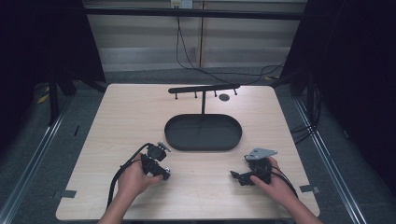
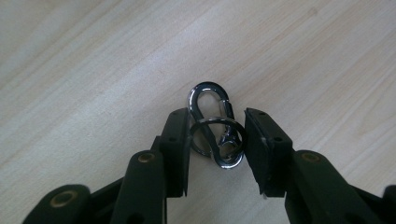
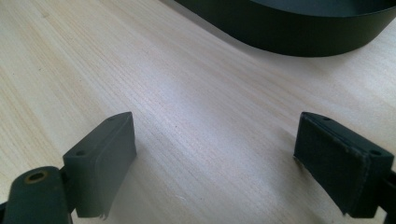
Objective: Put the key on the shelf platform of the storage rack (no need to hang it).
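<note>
**Clip between left jaws, not yet lifted**

Left gripper (image 2: 217,140) straddles the clip (image 2: 215,127), which lies flat on the table (image 2: 93,56). One pad touches its ring at 9 o'clock, the other stands just clear; no firm clamp yet. Right gripper (image 3: 215,154) is idle, jaws wide apart. Stand (image 1: 203,132) at 12 o'clock holds nothing; hanging remains.

Soft, even light falls from above on the pale wooden table (image 1: 140,116), while the room around it sinks into near-black. Shadows are faint and short. The high view is slightly grainy and a little soft. In the left gripper view, a metal clip (image 2: 215,126) is sharp and carries bright white glints. In the right gripper view, the wood grain is crisp, while the dark tray (image 3: 299,32) at the top edge looks slightly blurred.
</note>
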The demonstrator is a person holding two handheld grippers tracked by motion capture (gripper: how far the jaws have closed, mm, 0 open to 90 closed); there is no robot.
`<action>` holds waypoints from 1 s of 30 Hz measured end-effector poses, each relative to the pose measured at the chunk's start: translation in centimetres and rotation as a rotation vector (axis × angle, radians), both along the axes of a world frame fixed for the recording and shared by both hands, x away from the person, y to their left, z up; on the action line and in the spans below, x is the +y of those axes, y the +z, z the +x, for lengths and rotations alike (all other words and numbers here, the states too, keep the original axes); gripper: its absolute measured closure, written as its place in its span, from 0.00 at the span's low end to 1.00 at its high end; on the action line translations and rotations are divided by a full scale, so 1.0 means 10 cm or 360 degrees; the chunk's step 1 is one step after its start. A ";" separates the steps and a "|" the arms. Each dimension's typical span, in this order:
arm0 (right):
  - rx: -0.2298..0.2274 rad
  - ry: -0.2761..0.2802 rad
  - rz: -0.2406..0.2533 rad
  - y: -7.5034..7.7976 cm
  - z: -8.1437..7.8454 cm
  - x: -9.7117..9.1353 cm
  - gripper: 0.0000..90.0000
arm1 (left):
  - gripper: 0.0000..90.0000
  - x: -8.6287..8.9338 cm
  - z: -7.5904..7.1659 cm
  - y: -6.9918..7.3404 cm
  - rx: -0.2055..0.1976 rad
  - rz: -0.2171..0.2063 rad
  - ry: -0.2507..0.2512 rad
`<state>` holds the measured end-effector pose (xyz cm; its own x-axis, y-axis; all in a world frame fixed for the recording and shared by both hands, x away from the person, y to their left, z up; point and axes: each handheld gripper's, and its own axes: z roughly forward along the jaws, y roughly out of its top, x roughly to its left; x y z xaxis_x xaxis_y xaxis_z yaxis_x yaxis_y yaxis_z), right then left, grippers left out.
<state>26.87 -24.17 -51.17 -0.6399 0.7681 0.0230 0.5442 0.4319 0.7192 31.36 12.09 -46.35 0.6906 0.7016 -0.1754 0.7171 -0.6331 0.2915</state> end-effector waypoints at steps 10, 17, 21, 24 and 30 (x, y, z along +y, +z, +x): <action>-0.0001 0.0002 -0.0001 0.00 0.00 0.00 0.13 | 0.69 0.01 0.10 0.36 -0.0004 -0.0034 -0.0007; -0.0001 0.0002 0.0000 0.00 0.00 0.00 0.13 | 0.69 -0.04 0.22 0.58 -0.0003 -0.0007 -0.0016; -0.0001 0.0003 -0.0001 0.00 0.00 0.00 0.13 | 0.69 -0.09 0.29 0.67 -0.0002 -0.0020 -0.0022; -0.0002 0.0002 -0.0001 0.00 0.00 0.00 0.13 | 0.69 -0.13 0.33 0.74 -0.0008 -0.0016 -0.0026; -0.0001 0.0002 0.0000 0.00 0.00 0.00 0.13 | 0.69 -0.19 0.41 0.82 -0.0006 -0.0007 -0.0031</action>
<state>26.88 -24.18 -51.17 -0.6407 0.7675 0.0223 0.5433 0.4325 0.7196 35.42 10.16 -38.16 0.7050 0.6870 -0.1759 0.7034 -0.6457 0.2971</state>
